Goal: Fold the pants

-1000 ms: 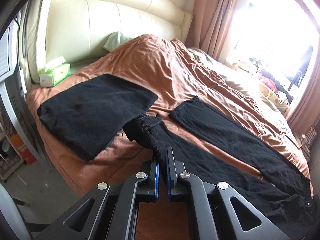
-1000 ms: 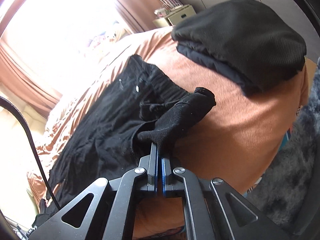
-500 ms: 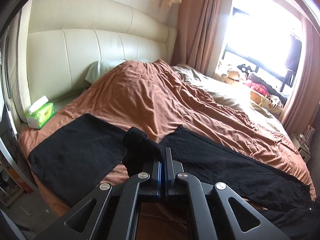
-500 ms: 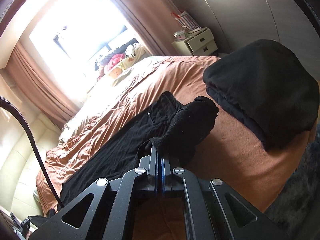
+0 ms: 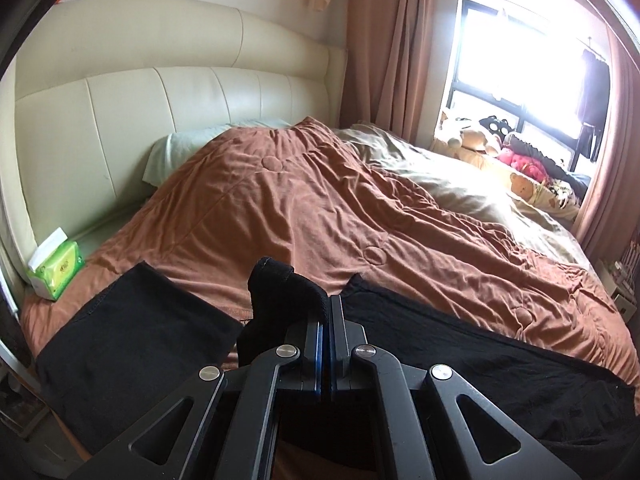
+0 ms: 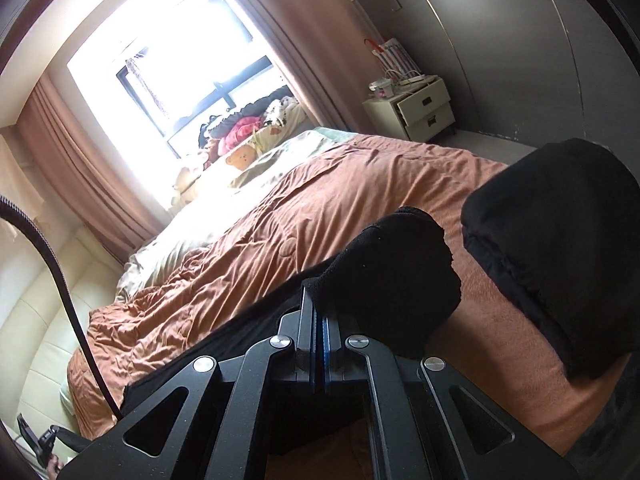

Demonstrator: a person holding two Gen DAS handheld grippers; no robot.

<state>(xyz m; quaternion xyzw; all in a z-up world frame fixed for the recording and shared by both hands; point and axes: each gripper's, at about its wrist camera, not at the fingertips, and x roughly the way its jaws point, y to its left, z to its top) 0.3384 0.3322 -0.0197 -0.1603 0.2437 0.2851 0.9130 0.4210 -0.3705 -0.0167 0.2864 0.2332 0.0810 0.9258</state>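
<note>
Black pants (image 5: 460, 352) lie stretched across the brown quilt (image 5: 320, 208) on the bed. My left gripper (image 5: 325, 304) is shut on one end of the pants, and a bunch of black cloth (image 5: 280, 288) stands up over its fingers. My right gripper (image 6: 319, 300) is shut on the other end of the pants (image 6: 392, 276), which is bunched above and to the right of its fingers. The rest of the pants (image 6: 224, 344) hangs back to the left, below the gripper.
A folded black garment (image 5: 132, 344) lies on the quilt to the left. A stack of folded black clothes (image 6: 560, 248) sits at the bed's right. A green tissue pack (image 5: 56, 268) is by the headboard. A nightstand (image 6: 412, 108) and the window (image 6: 180, 56) stand beyond.
Both grippers have risen with the pants held, tilting upward. The views now show more of the headboard, window and wall, and less of the pants on the bed.
</note>
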